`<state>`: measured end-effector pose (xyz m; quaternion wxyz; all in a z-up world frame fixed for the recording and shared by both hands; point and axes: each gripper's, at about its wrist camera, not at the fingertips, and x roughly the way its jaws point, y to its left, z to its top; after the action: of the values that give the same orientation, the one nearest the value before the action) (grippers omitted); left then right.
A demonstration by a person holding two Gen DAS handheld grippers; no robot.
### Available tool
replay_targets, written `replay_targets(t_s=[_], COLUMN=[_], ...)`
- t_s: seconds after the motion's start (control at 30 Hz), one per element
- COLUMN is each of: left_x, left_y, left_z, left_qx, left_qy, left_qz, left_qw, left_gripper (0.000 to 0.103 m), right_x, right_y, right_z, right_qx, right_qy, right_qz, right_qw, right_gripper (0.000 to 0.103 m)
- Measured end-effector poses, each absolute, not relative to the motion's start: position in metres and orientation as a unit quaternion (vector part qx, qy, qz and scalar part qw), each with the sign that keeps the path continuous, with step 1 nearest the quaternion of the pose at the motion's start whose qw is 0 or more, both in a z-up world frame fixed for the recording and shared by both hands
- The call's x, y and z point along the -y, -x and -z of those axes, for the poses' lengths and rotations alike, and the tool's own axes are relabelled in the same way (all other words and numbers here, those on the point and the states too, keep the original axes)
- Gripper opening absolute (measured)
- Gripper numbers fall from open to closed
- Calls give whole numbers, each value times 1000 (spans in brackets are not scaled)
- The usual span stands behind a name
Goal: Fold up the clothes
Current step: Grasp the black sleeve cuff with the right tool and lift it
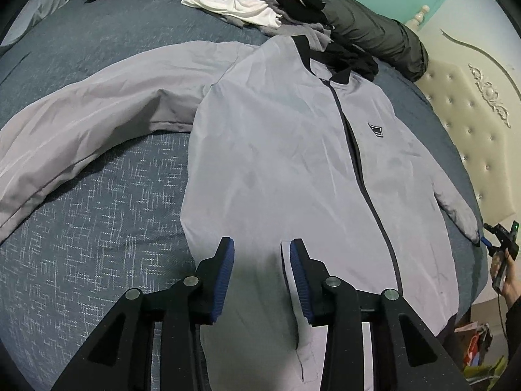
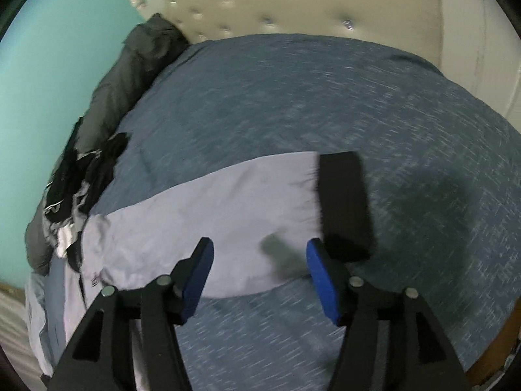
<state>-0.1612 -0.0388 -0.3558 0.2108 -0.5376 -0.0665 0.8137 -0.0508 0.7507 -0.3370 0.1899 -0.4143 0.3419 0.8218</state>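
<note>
Jacket lies face up, flat on the blue bedspread. Long axis runs from the hem, nearest the left gripper, up to the black collar at the far end, by the clothes pile. Dark zip follows that axis and is closed.

Left gripper: jaws partly open, blue pads apart, hovering over the hem area beside a front pocket slit. Fabric shows between the fingers, but the pads do not press on it; nothing held.

Right gripper: jaws wider apart than the left's, poised above the sleeve near its black cuff. Pads clear of the cloth, nothing gripped. This view is blurred. In the left wrist view the same tool appears at the bed's edge in a hand, just past the sleeve end.

Jacket look: pale grey-lilac, thin, lightly creased, 1 small dark chest badge. Both sleeves spread outward, 1 to each side.

Farther off: a heap of grey, white and black garments and a dark olive coat; a tufted cream headboard beyond.
</note>
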Motion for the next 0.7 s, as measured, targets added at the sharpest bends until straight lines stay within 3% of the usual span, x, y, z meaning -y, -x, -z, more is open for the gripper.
replay_targets(t_s=[0.47,0.7], left_x=[33,33], left_y=[161,160], left_z=[358,359], left_qx=[59,64], left_qy=[547,550], left_qz=[-811,-810], left_qw=[198,194], left_gripper=[41,41], right_x=[-796,-794], right_y=[25,22], right_z=[367,375], right_qx=[-359,-365], right_qy=[406,407], right_qz=[-805,-812], right_qw=[242,202], right_gripper=[65,65])
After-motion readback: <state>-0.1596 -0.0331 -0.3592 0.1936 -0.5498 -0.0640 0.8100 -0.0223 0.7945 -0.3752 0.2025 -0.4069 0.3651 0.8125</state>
